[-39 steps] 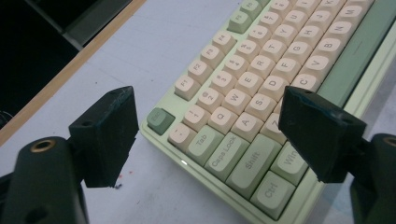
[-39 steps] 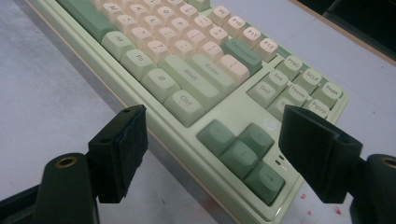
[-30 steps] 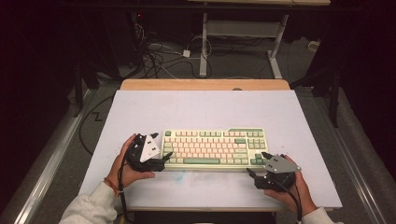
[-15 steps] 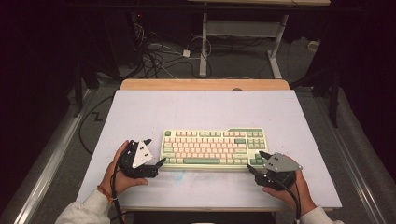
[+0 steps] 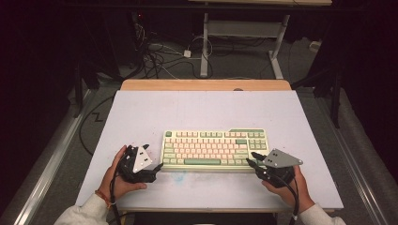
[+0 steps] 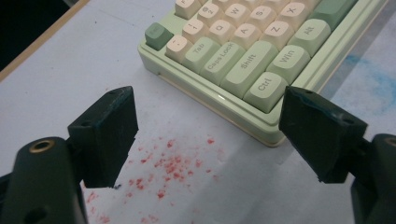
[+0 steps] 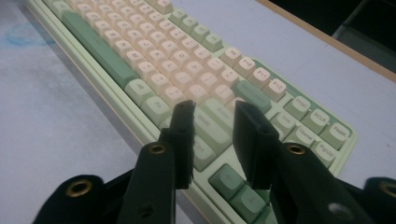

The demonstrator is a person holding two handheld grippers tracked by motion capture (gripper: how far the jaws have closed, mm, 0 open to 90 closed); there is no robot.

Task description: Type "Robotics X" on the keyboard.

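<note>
A pale green keyboard (image 5: 213,147) with cream and green keys lies on the white table top (image 5: 206,110), near its front edge. My left gripper (image 5: 153,156) sits just off the keyboard's left end, held in a hand. In the left gripper view its jaws (image 6: 208,100) stand wide open with nothing between them, facing the keyboard's (image 6: 243,60) front-left corner by the Ctrl key. My right gripper (image 5: 250,158) is at the keyboard's front-right corner. Its jaws (image 7: 214,108) hang narrowly open just above the keyboard's (image 7: 154,60) right-hand keys, gripping nothing.
Red specks (image 6: 170,165) dot the table under the left gripper, and a blue smear (image 6: 373,79) marks it in front of the keyboard. A wooden strip (image 5: 206,85) edges the table's far side. Cables (image 5: 159,58) and desk legs (image 5: 204,49) stand on the floor beyond.
My left gripper has drawn back to the left, off the keyboard's left end, with its jaws open. The right gripper has barely moved.
</note>
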